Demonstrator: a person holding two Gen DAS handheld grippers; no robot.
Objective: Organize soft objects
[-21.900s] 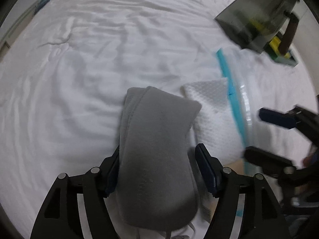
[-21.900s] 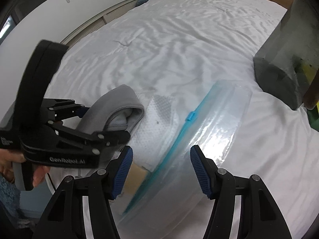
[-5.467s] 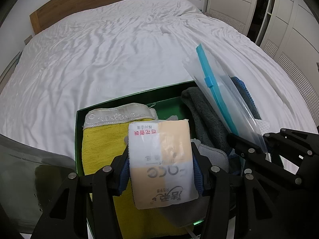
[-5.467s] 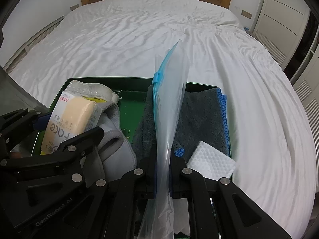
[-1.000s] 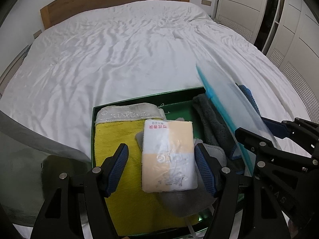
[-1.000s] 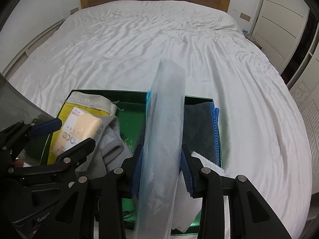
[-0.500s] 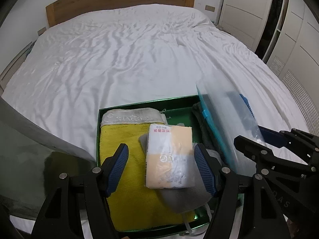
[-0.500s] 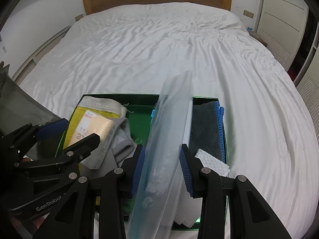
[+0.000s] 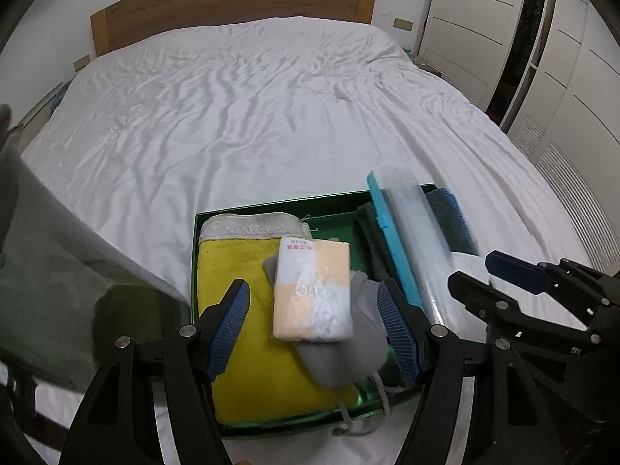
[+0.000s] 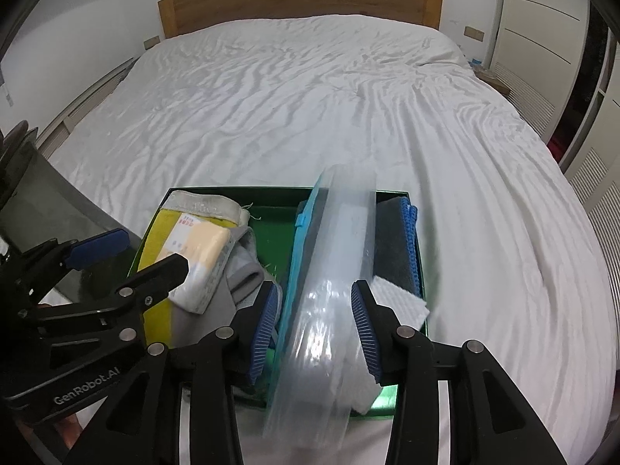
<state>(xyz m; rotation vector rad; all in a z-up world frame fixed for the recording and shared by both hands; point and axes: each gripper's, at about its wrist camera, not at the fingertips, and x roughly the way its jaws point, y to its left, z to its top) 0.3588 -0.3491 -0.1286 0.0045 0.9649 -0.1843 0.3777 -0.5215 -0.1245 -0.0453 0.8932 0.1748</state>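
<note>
A white bed (image 9: 252,124) holds a green box (image 10: 271,195). Both grippers, left gripper (image 9: 316,327) and right gripper (image 10: 313,327), hover over the box with jaws apart, gripping nothing. The tissue pack (image 9: 314,290) lies inside the box; the plastic bag (image 10: 333,271) leans across it. Best withdraw straight upward, snagging nothing.

A wide bed (image 9: 271,116) with a rumpled white sheet fills most of both views, and its wooden headboard (image 9: 232,4) runs across the top of the frame against a plain white wall (image 10: 97,0). White panelled wardrobe doors (image 9: 484,19) stand along the upper right edge, with a dark gap between two of them.
</note>
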